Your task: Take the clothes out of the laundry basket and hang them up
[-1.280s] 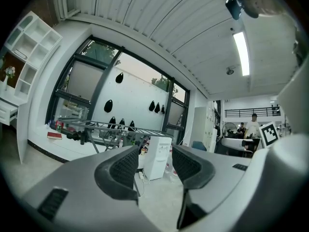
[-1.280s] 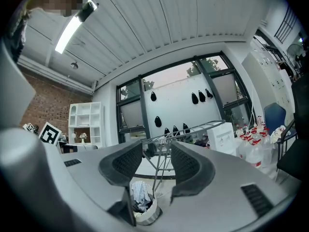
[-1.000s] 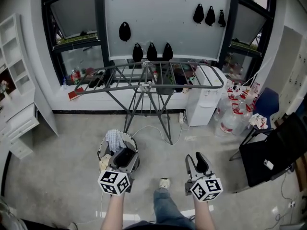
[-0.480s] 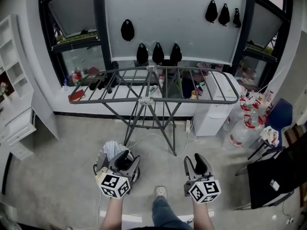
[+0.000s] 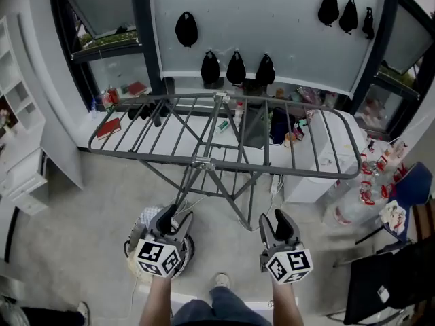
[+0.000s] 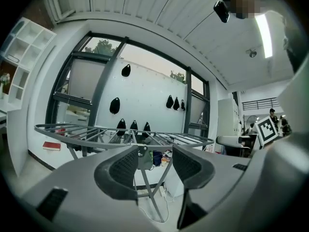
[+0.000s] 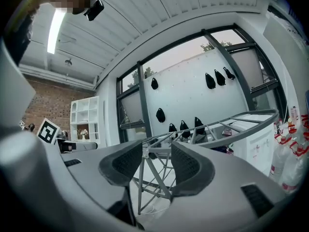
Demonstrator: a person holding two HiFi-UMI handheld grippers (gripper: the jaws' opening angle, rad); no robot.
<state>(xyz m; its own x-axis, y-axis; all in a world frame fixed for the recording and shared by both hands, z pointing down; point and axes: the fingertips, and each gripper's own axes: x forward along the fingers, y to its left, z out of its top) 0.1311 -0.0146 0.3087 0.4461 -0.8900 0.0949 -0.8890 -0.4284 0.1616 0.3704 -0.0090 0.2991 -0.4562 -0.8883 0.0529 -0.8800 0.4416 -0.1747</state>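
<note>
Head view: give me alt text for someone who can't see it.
The left tool and right tool, both open and empty, point toward a bare grey metal folding drying rack. A round laundry basket holding pale clothes sits below the left tool.

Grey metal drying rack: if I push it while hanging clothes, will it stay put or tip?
The grey metal drying rack probably feels stiff but light: thin tubes, slim rails. Its wide top sits on narrow crossed legs, so a sideways shove may slide or rock it on the concrete floor. It is bare, so nothing weighs it down.
</note>
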